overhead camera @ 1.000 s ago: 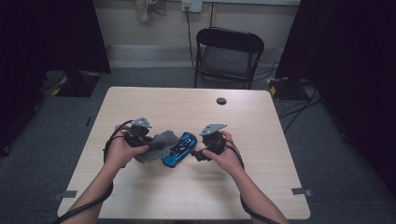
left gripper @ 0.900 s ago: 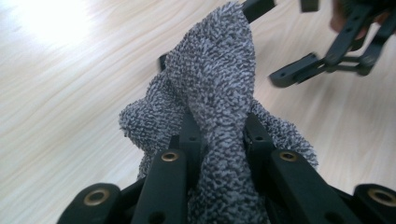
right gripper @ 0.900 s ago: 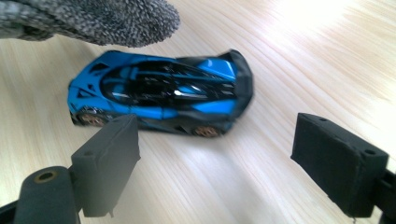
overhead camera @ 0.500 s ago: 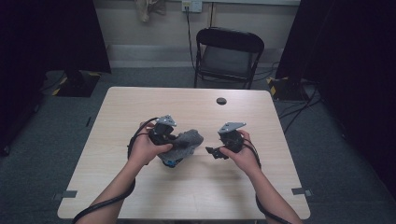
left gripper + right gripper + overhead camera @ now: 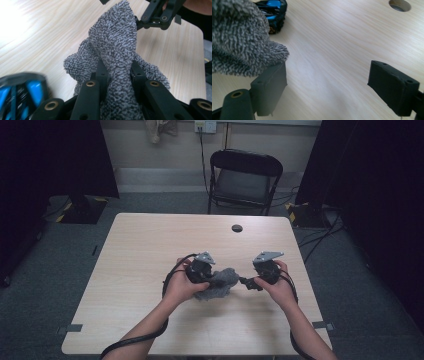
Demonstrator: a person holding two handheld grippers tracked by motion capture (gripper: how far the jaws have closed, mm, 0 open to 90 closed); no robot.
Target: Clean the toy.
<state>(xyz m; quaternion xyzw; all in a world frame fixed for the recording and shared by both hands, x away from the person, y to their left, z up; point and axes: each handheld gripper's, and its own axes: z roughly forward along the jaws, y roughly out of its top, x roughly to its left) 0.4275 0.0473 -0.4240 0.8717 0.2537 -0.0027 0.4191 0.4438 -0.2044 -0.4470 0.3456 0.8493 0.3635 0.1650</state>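
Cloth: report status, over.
Left hand-held gripper shut on cloth. Right hand-held gripper open, beside the cloth. Blue thing on table nearby.

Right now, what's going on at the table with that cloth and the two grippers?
A person works at the wooden table with a gripper in each hand. The left gripper is shut on a bunched grey terry cloth, holding it near the table's middle. The right gripper stands open beside the cloth's edge, gripping nothing. A blue and black object, partly hidden by the cloth, lies on the table; what it is I cannot tell.
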